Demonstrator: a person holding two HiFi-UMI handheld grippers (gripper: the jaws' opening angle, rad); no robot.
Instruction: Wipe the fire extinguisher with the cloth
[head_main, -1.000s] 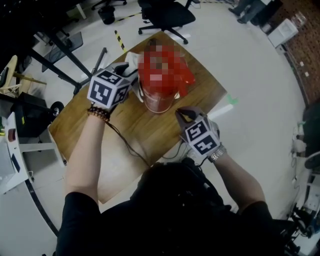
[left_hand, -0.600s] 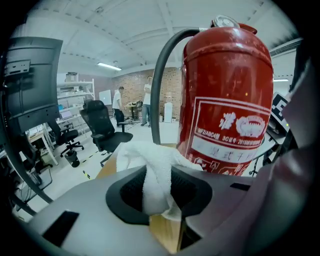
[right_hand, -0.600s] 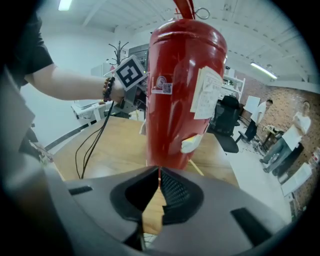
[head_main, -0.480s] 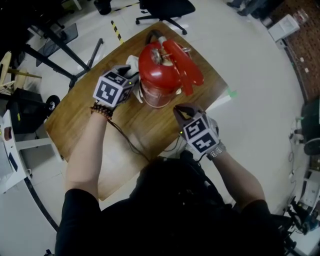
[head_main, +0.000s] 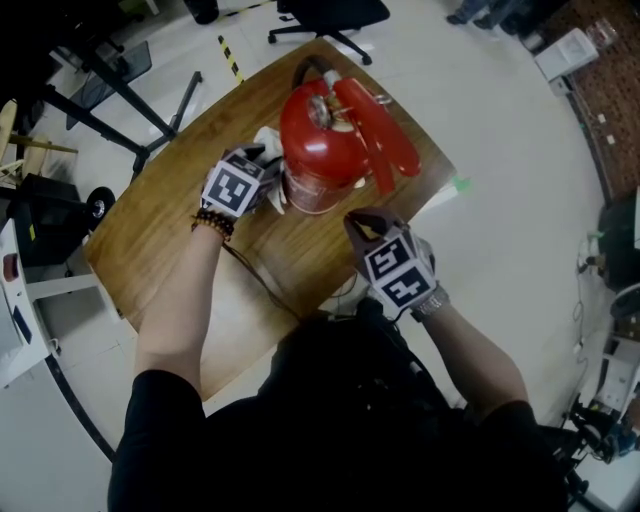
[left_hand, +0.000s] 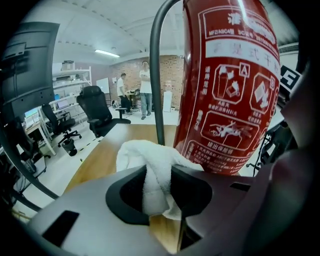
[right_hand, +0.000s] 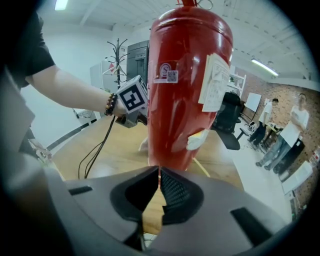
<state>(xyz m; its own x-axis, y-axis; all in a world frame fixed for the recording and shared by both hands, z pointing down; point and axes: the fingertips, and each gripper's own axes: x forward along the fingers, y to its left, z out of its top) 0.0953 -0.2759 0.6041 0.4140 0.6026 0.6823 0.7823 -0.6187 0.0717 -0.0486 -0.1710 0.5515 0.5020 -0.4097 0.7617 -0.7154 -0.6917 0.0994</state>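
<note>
A red fire extinguisher (head_main: 325, 135) stands upright on the wooden table (head_main: 180, 225); its body fills the left gripper view (left_hand: 227, 85) and the right gripper view (right_hand: 187, 85). My left gripper (head_main: 268, 175) is shut on a white cloth (left_hand: 150, 170), low against the extinguisher's left side (head_main: 272, 190). The cloth (right_hand: 144, 143) peeks out beside the cylinder's base in the right gripper view. My right gripper (head_main: 362, 225) sits just in front of the extinguisher's base, jaws shut with nothing between them (right_hand: 159, 182).
A black hose (left_hand: 156, 75) curves up behind the extinguisher. A black cable (head_main: 262, 285) runs across the table towards the person. Office chairs (head_main: 325, 18) and a stand's legs (head_main: 150, 125) surround the table. People stand far back (left_hand: 145, 87).
My left gripper has sunk with the cloth down the extinguisher's left side. The right gripper has hardly moved.
</note>
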